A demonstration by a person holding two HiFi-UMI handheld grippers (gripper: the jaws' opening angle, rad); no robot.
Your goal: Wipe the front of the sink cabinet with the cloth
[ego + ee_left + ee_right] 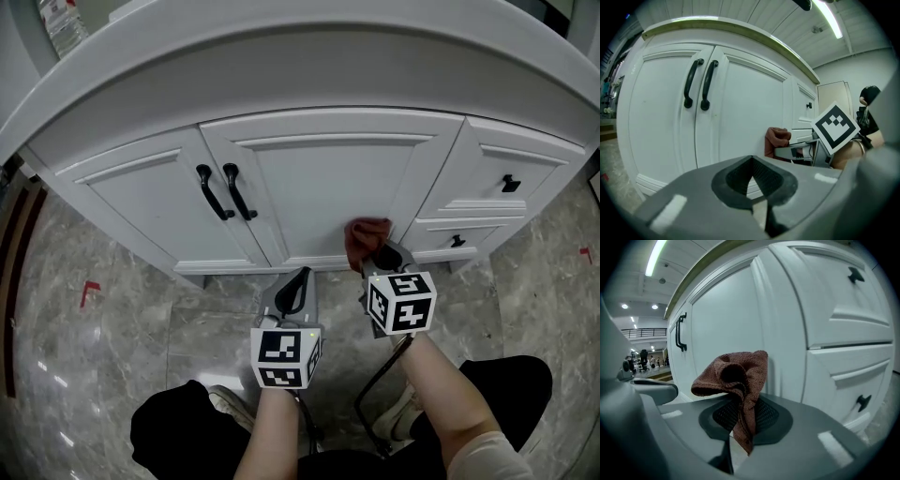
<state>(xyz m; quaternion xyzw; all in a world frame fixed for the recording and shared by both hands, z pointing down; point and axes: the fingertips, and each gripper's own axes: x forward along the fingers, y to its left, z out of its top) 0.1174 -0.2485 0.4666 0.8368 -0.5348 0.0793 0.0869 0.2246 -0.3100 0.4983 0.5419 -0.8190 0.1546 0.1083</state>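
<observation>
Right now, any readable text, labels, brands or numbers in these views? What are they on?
None readable.
Cubes on left gripper and right gripper: black-and-white square patterns only, no letters.
Label on bottle, head view top left: too blurred to read.
No print on cabinet front or cloth.

Bright, even indoor light is falling on the white cabinet (319, 178); the counter above is casting a soft grey shadow along its top edge; the polished floor (112, 347) is throwing back small glints at the head view's left. A strip light (829, 18) is glowing overhead in the left gripper view; another (655, 258) is shining in the right gripper view. All three views are bowing straight lines and darkening to black at the corners. The left gripper (752, 180) and right gripper (740, 420) are looking soft and blurred close to the lens; the cloth (733, 376) is showing crisp weave.
</observation>
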